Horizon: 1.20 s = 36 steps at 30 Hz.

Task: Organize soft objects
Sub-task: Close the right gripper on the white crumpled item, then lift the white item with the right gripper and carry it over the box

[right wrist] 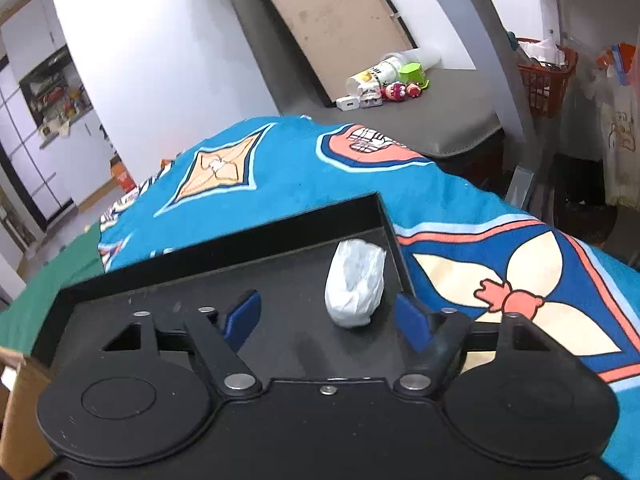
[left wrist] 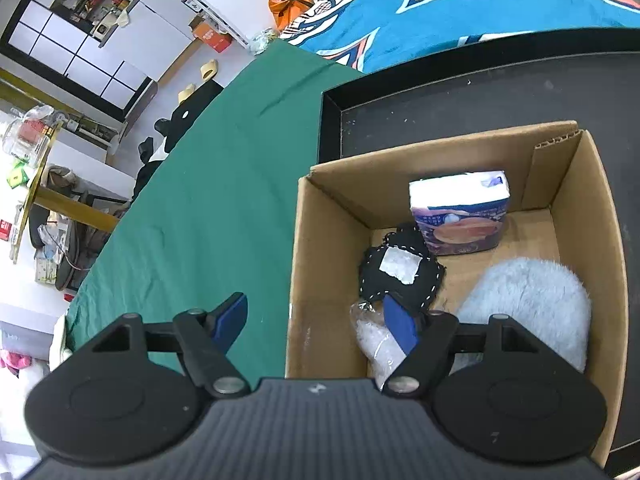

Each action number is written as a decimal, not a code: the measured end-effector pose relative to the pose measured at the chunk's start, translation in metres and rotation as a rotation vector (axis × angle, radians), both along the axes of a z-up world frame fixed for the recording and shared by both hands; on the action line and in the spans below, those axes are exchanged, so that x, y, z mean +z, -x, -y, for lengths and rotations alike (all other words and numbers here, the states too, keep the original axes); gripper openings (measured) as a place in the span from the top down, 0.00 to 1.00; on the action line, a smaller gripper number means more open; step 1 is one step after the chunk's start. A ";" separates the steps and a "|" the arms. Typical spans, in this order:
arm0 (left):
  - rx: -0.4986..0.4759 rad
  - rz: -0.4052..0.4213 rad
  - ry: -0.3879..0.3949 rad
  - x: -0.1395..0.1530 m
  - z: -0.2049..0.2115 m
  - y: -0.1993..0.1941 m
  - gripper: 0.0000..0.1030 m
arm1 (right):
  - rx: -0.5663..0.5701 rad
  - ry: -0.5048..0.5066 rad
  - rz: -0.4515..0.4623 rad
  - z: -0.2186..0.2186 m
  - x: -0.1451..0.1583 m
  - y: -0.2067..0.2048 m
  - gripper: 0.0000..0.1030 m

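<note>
Nearest the left wrist camera, the left hand-held gripper hangs with its jaws apart and nothing between them: one blue pad over the green cloth on the tabletop, the other inside the cardboard box. That pad sits just above a clear crinkly packet at the box's near wall. Further in lie a black stitched cushion with a pale patch, a wrapped tissue pack against the far wall, and a pale grey fluffy piece on the right.

On the right side, the right hand-held gripper is also spread, pointing down at the black tray that rests on the blue patterned blanket. A white soft bundle lies on the tray near its right rim, between the two pads but touched by neither.

Judging from this, most soft things are boxed and the bundle is the one being collected. Next, the right jaws need to descend around it, squeeze gently, then carry it left to the box.
</note>
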<state>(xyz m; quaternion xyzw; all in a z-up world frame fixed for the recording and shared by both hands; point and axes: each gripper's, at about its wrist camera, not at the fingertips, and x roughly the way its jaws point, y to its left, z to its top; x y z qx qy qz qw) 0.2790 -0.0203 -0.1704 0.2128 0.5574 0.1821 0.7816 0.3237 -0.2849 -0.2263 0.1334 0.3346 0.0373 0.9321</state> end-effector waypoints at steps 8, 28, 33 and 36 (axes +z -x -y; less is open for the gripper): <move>-0.010 -0.007 -0.010 0.001 0.004 0.001 0.28 | -0.031 -0.016 -0.026 0.013 -0.003 -0.010 0.72; -0.007 0.055 0.078 0.022 -0.011 0.039 0.28 | 0.024 -0.027 -0.067 0.015 0.027 0.027 0.72; -0.027 0.070 0.103 0.028 -0.010 0.047 0.28 | 0.059 -0.006 -0.075 0.008 0.036 0.037 0.72; -0.036 0.082 0.118 0.033 -0.011 0.050 0.28 | 0.073 0.007 -0.071 0.003 0.043 0.045 0.72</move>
